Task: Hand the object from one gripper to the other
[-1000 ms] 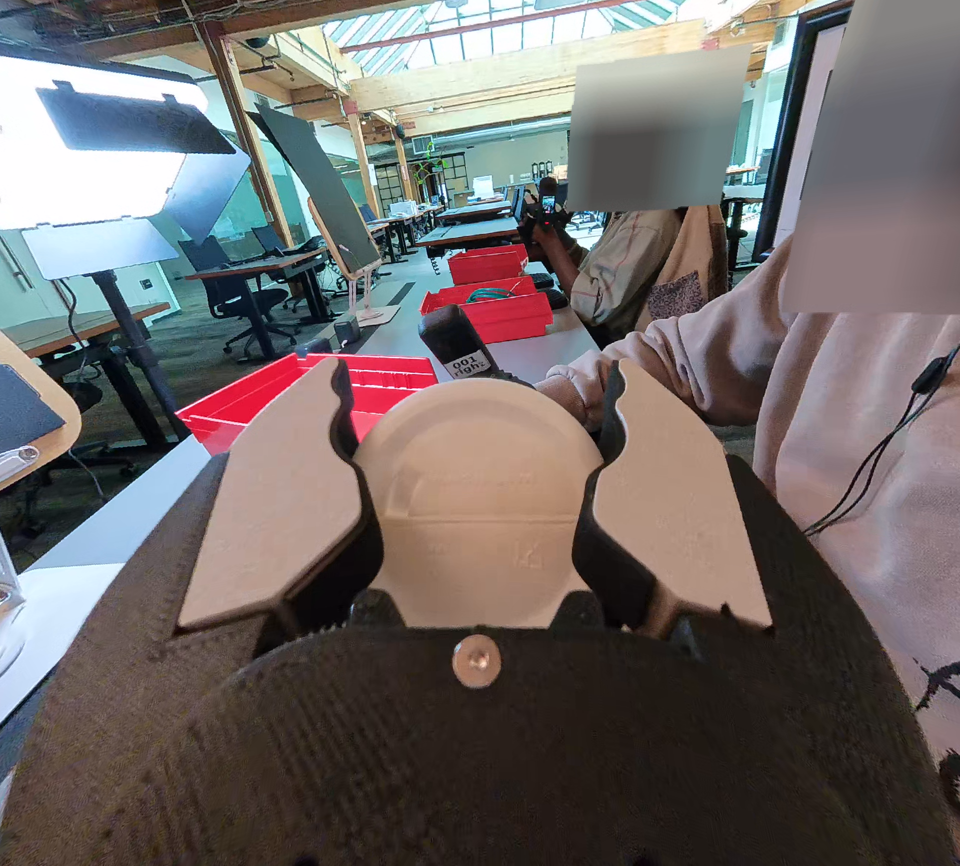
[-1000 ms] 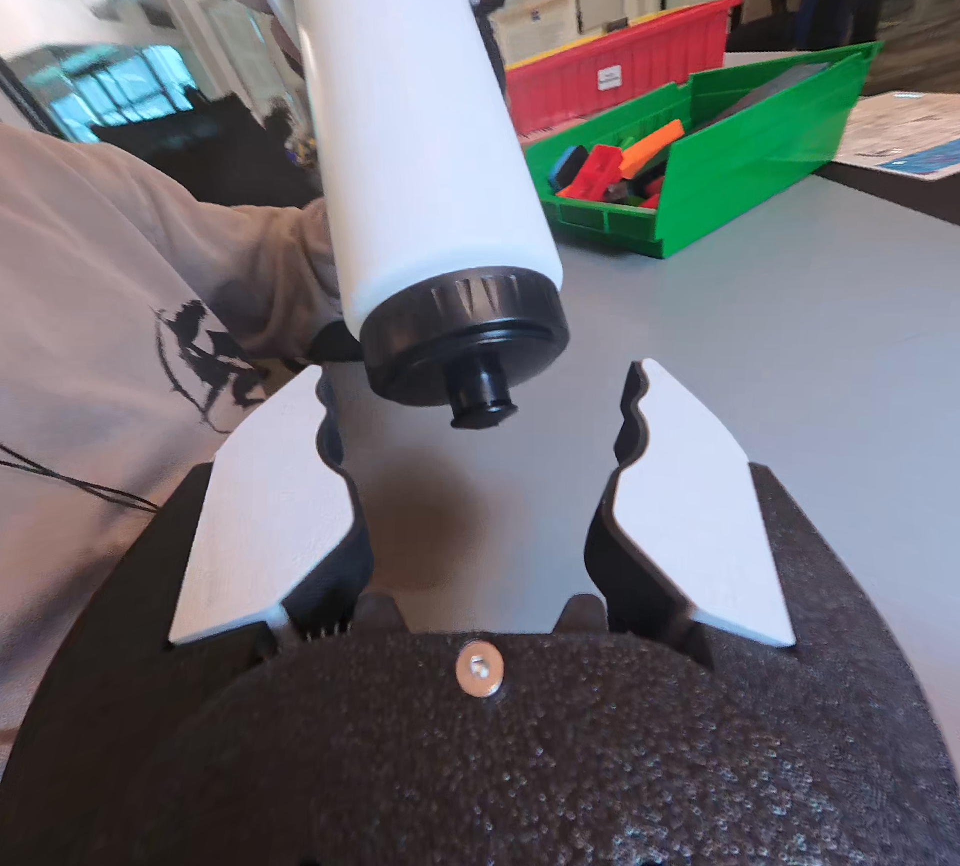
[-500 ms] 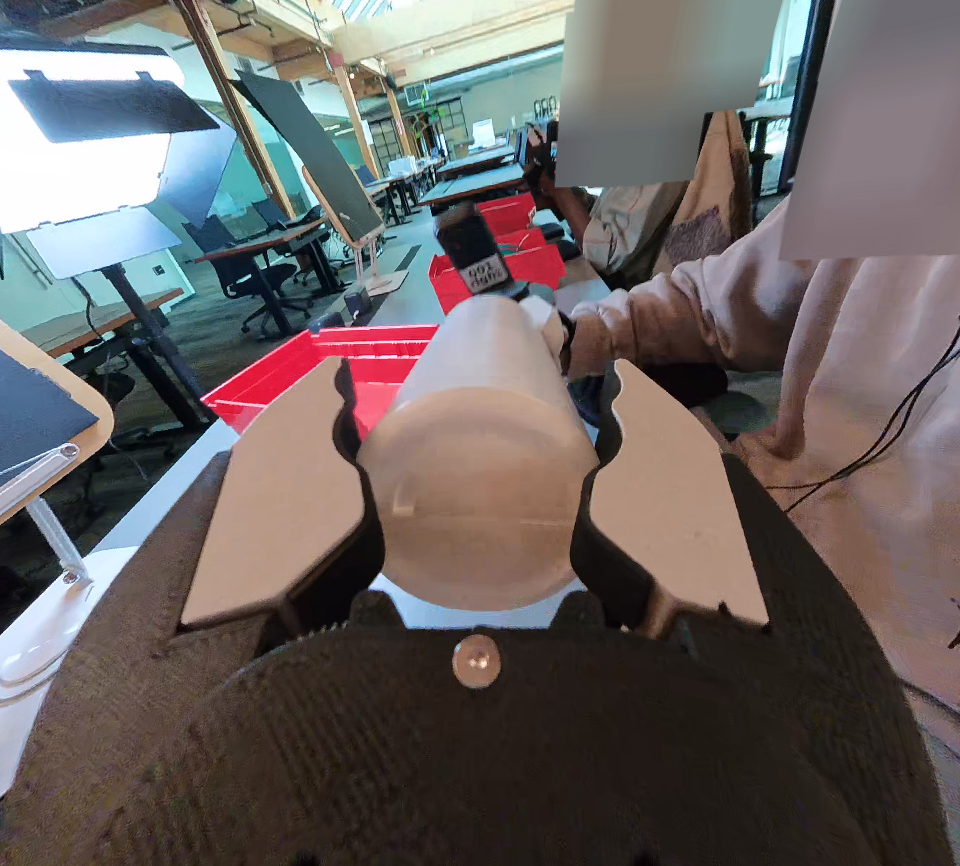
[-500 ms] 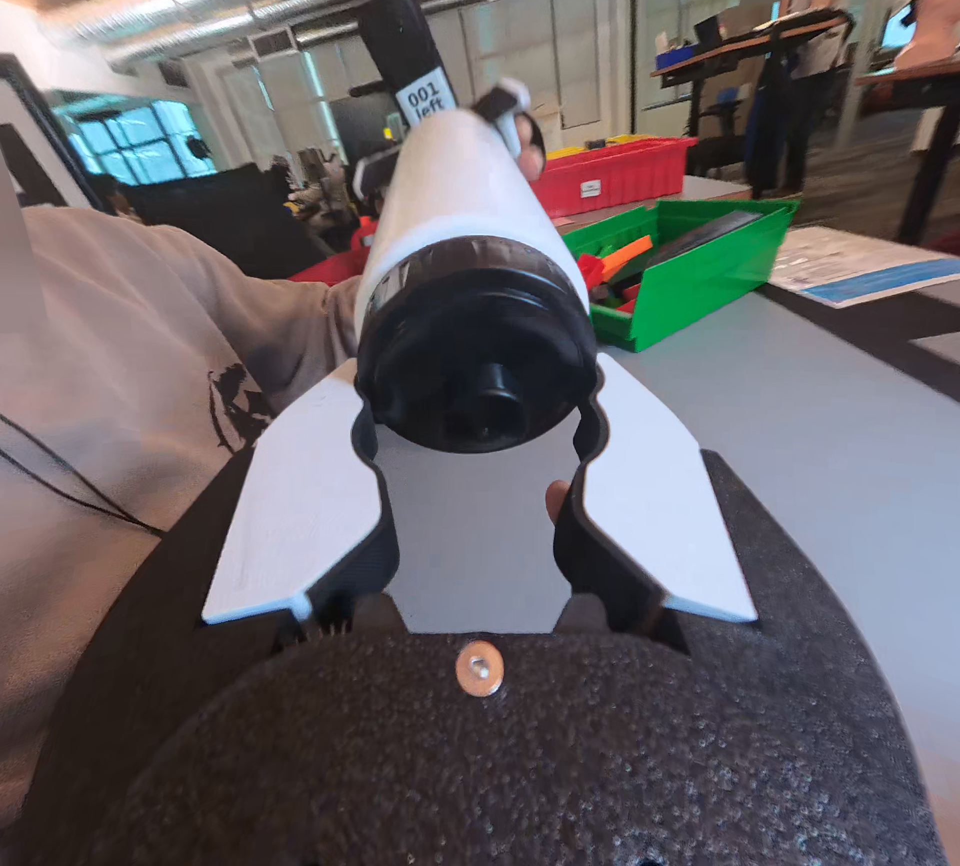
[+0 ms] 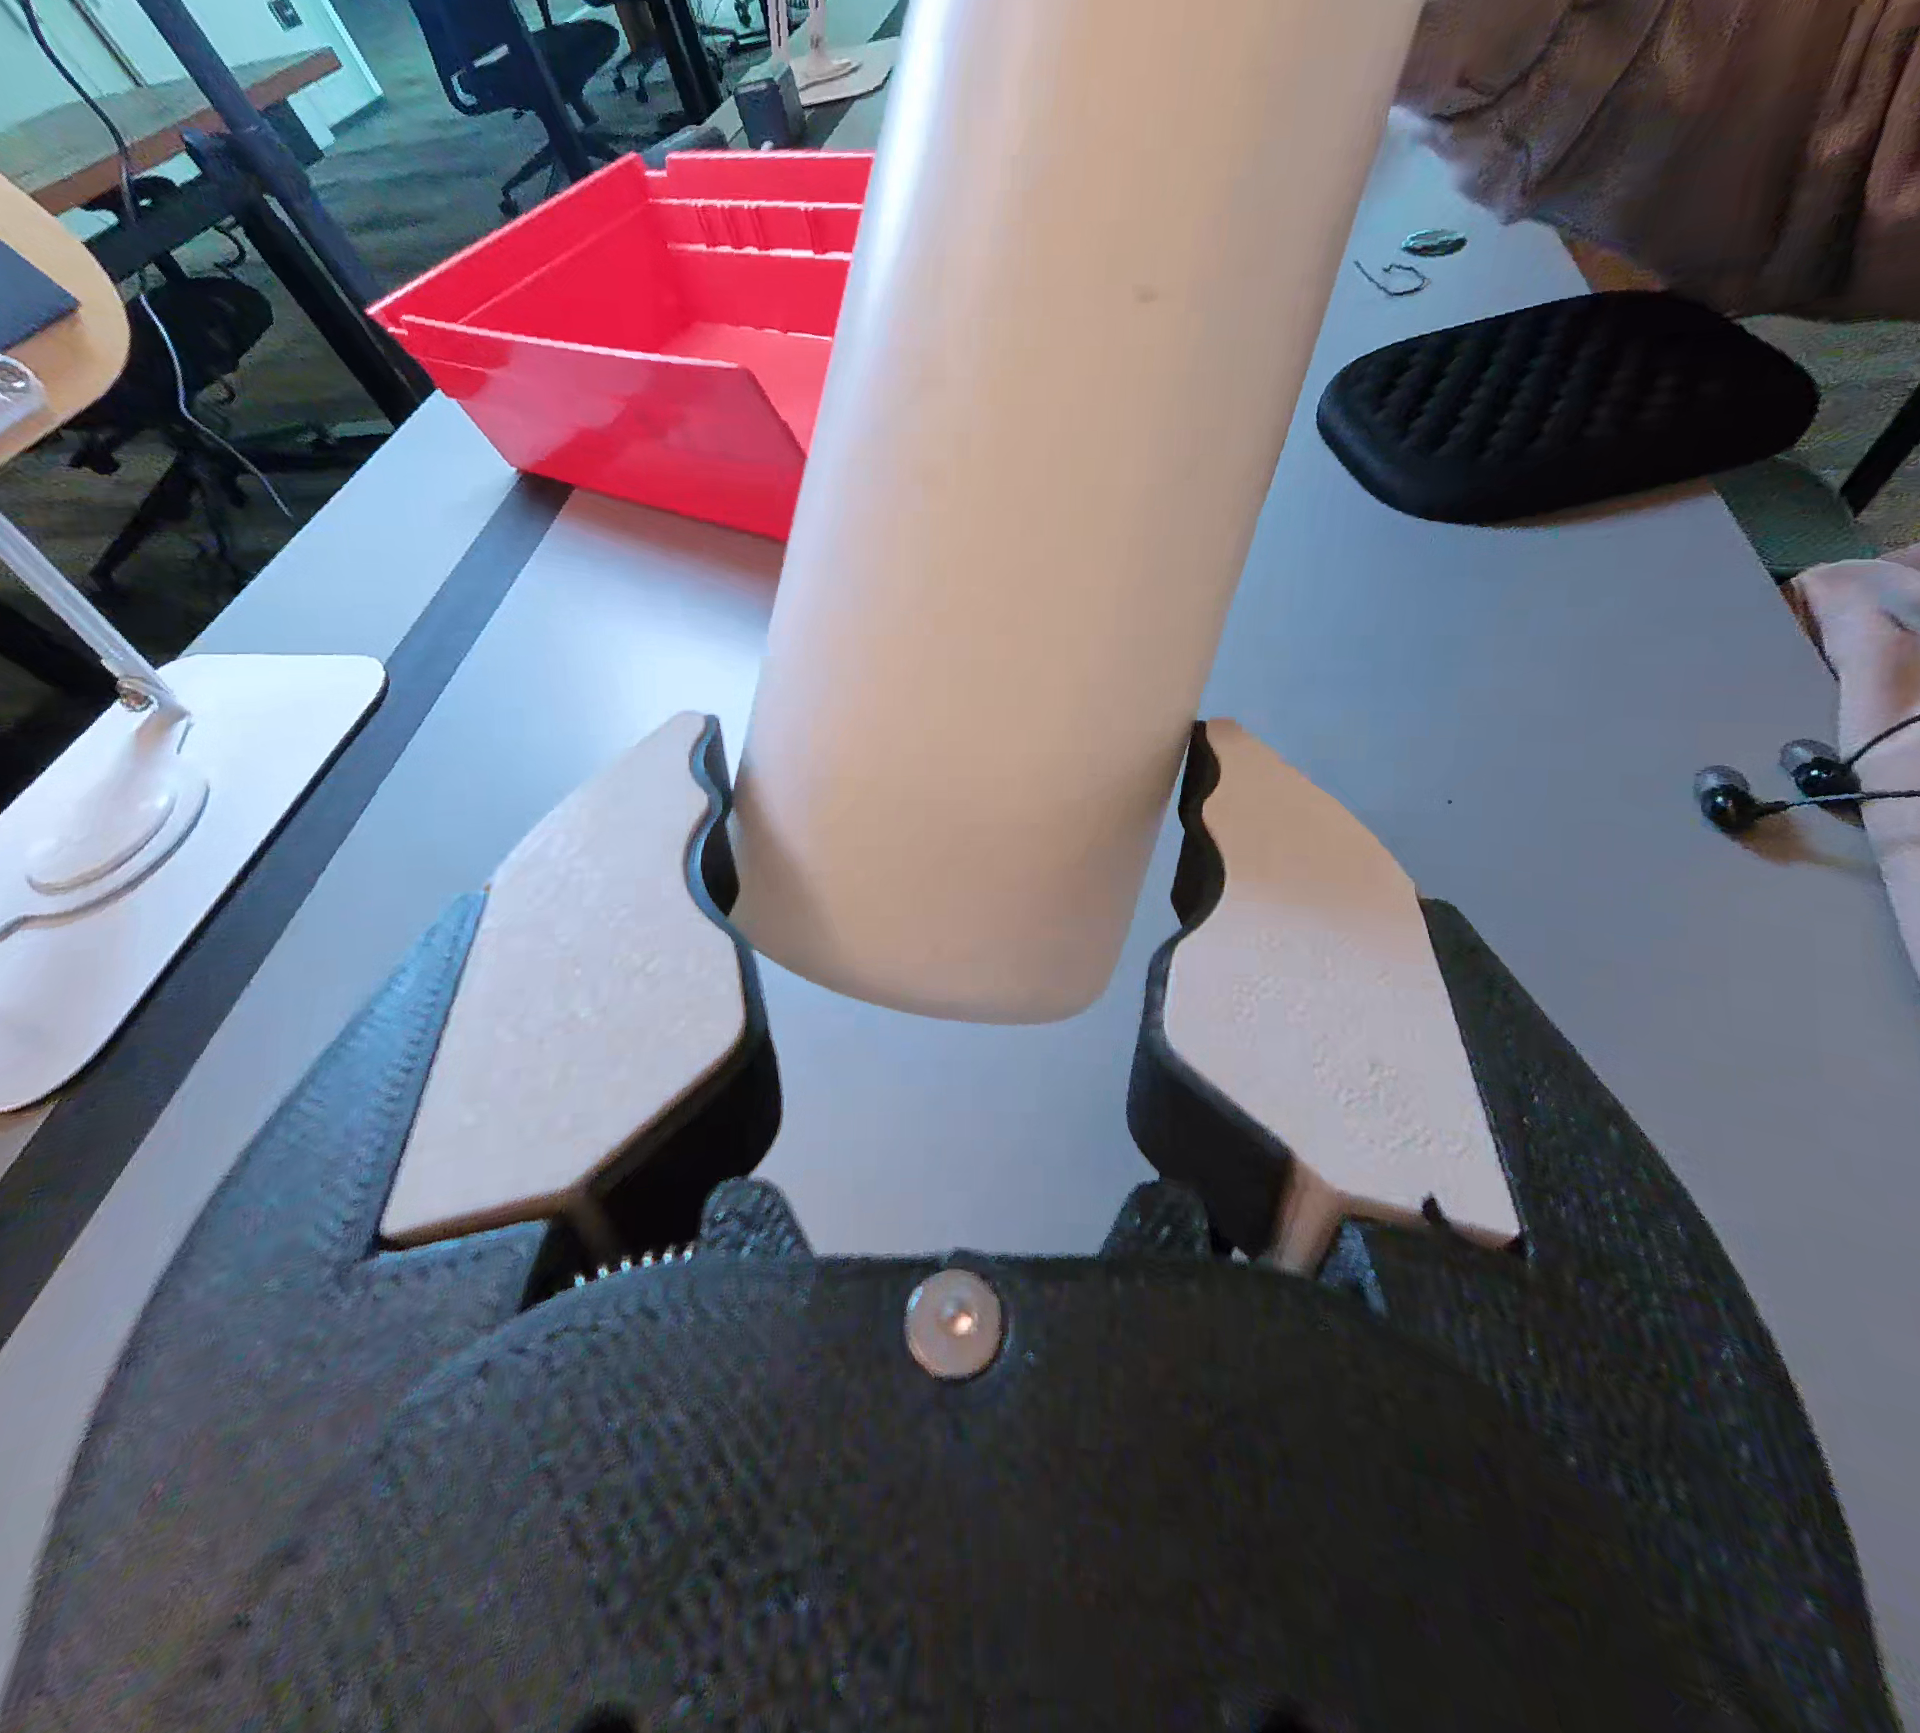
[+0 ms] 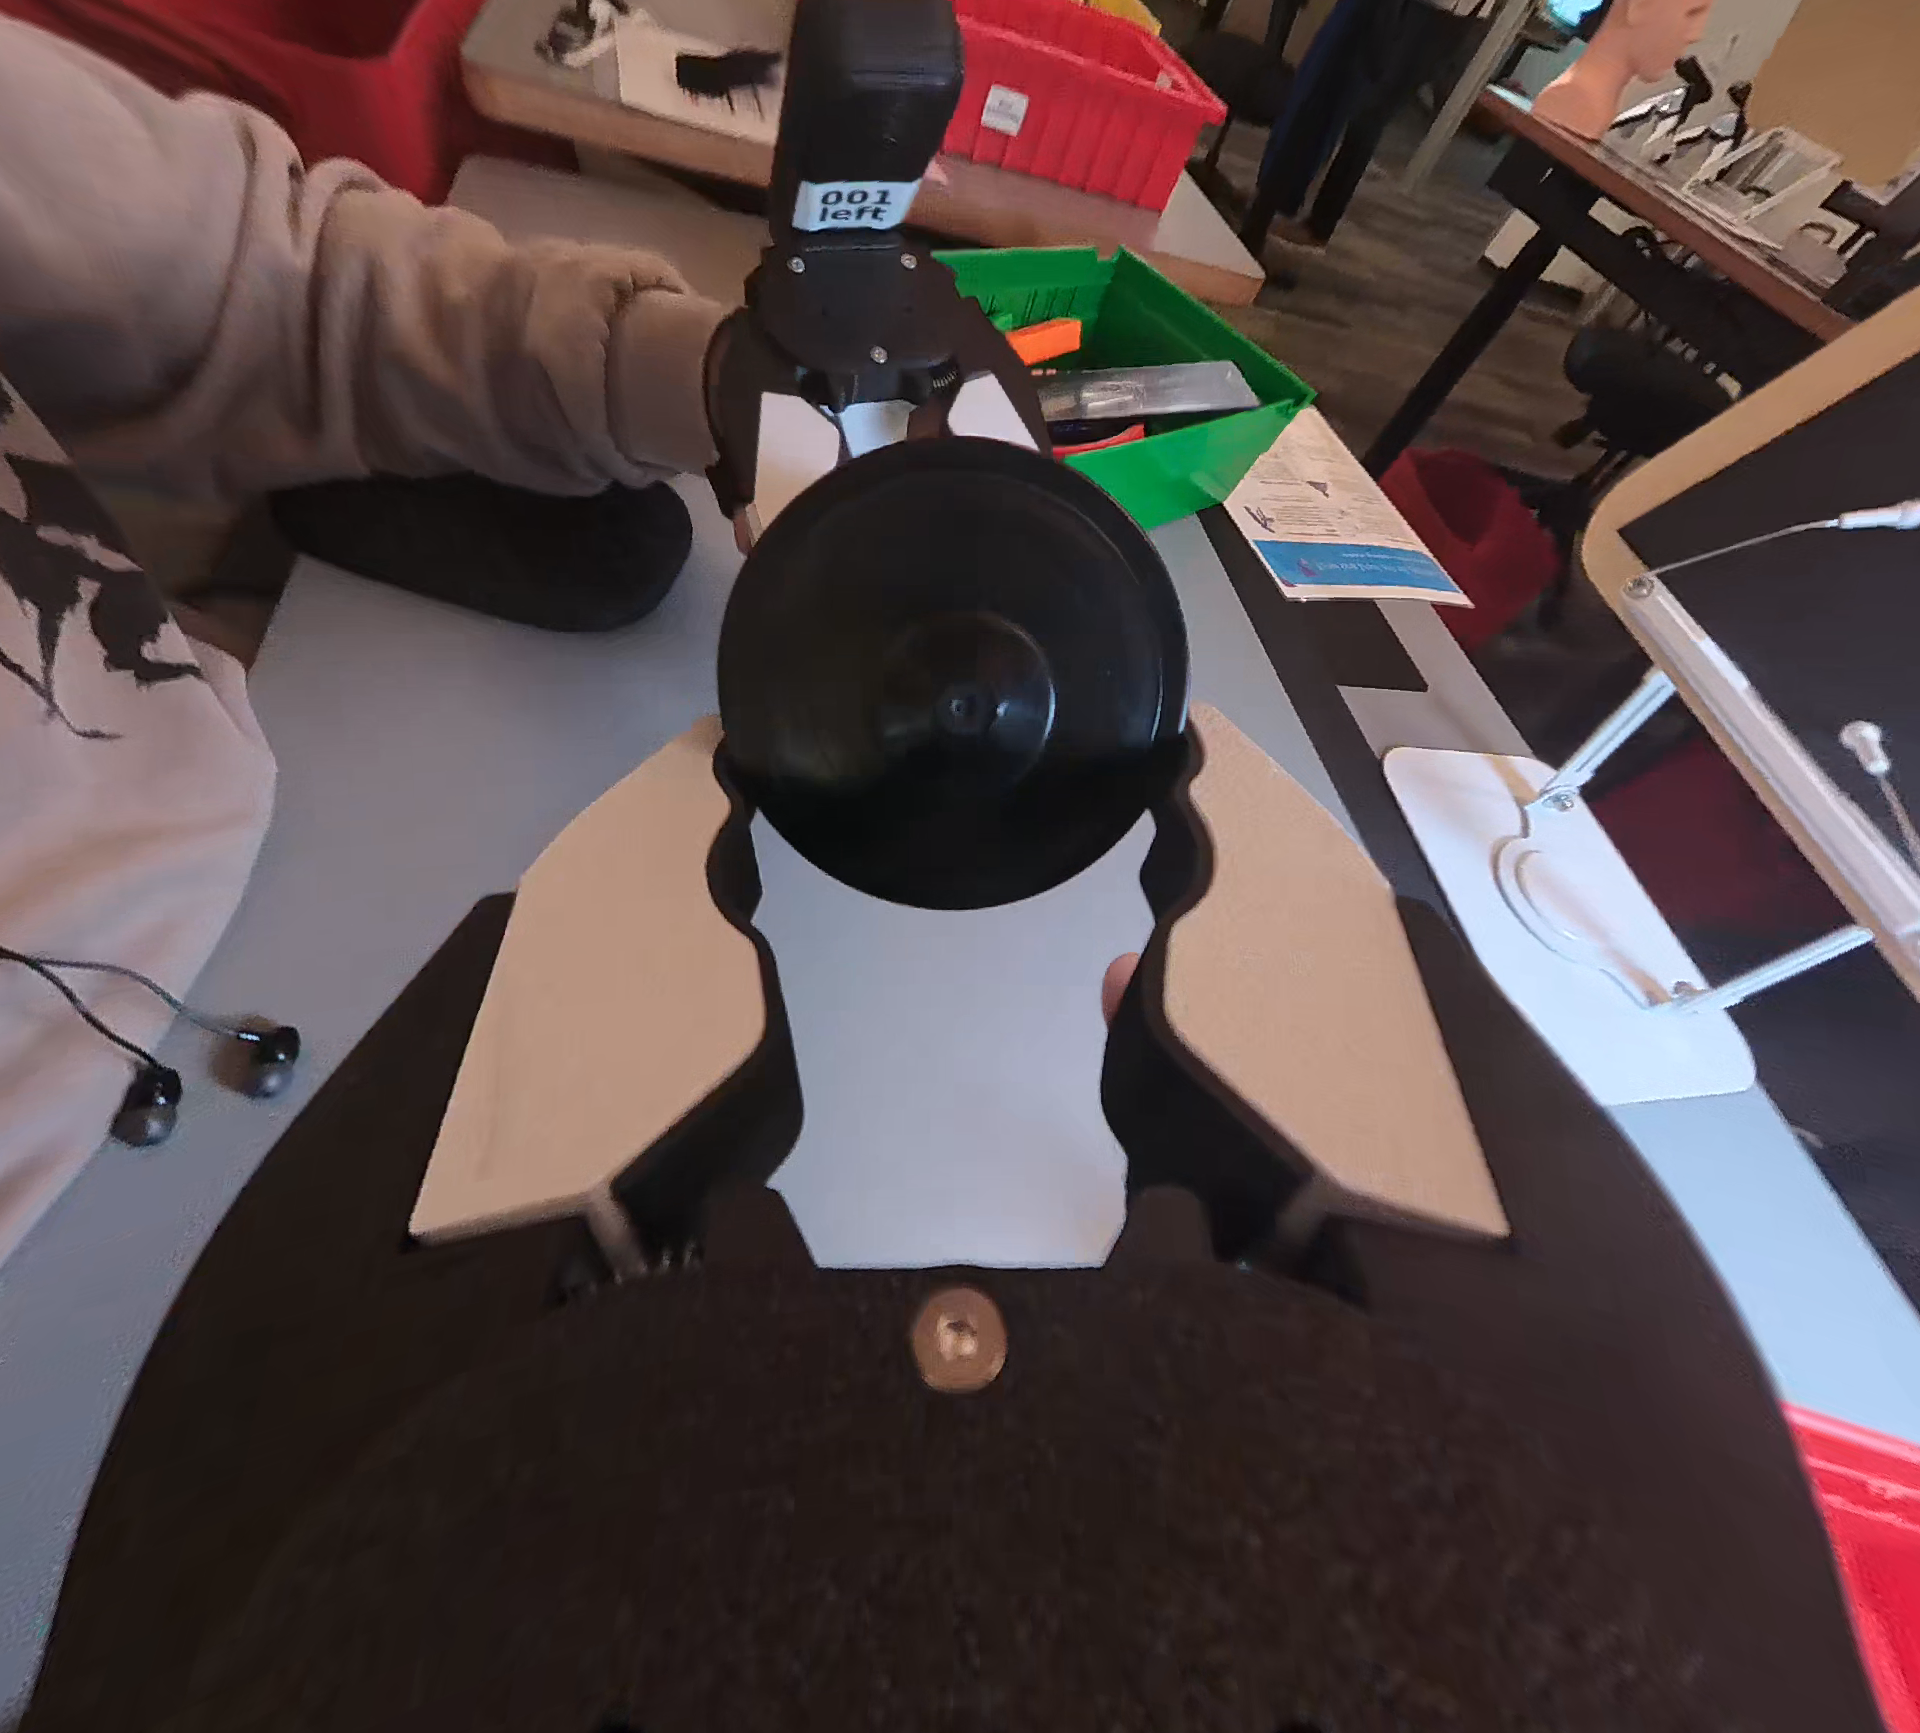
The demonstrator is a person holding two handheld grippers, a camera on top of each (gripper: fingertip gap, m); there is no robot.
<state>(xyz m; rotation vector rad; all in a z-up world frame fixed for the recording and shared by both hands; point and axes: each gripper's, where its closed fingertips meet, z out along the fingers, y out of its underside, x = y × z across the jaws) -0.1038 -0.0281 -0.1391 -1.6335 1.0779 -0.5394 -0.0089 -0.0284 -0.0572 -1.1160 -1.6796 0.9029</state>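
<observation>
Gripping the white bottle point(image 5: 1060, 395) at opposite ends: left gripper point(image 5: 961, 842) its base, right gripper point(image 6: 956, 810) its black cap point(image 6: 951, 691); long axis runs between them. Left gripper's handle bears a white label point(image 6: 854, 206).

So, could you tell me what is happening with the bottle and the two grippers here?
A person is passing a white bottle between two handheld grippers above a grey table. The left gripper has the bottle's base between its fingers, and the right gripper has its fingertips around the black cap at the other end. Both seem to grip it at once, so the handover looks midway, with neither side released.
</observation>
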